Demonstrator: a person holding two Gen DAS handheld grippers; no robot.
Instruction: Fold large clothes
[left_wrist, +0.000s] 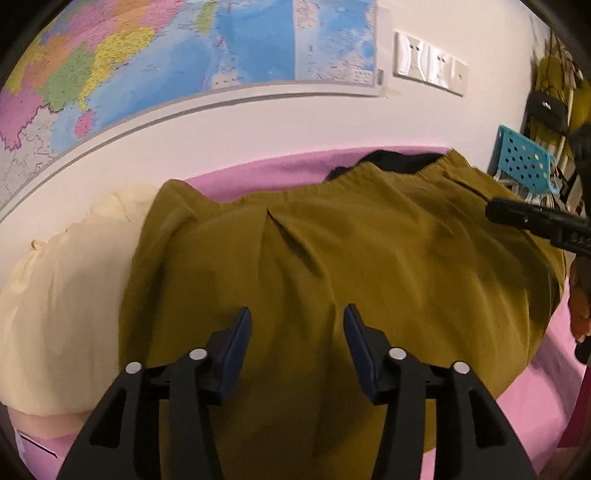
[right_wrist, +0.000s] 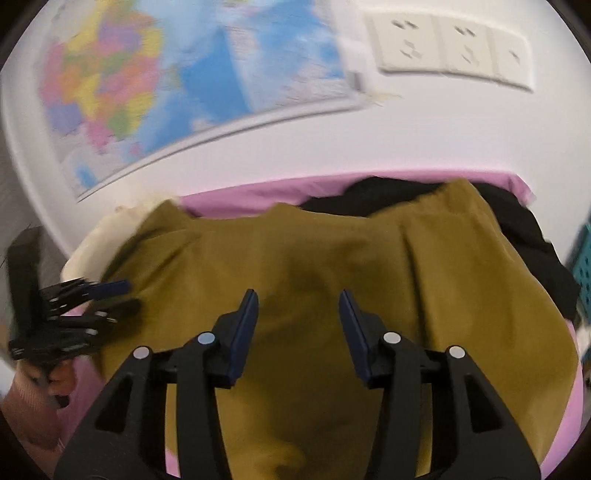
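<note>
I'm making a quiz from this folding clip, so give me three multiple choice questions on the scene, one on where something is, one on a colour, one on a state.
1. Where does the black garment lie?
A. On the far side of the olive garment, partly under it
B. Hanging on the wall
C. Between the left tool's fingers

2. What colour is the sheet under the clothes?
A. Green
B. Pink
C. Grey

3. How does the left tool stand?
A. Shut on the olive garment
B. Shut on the cream cloth
C. Open, nothing gripped

Answers: 1 A, black cloth shows past the olive garment's far edge. 2 B, pink shows around the clothes. 3 C, its fingers stand apart above the olive cloth, like the right tool.
</note>
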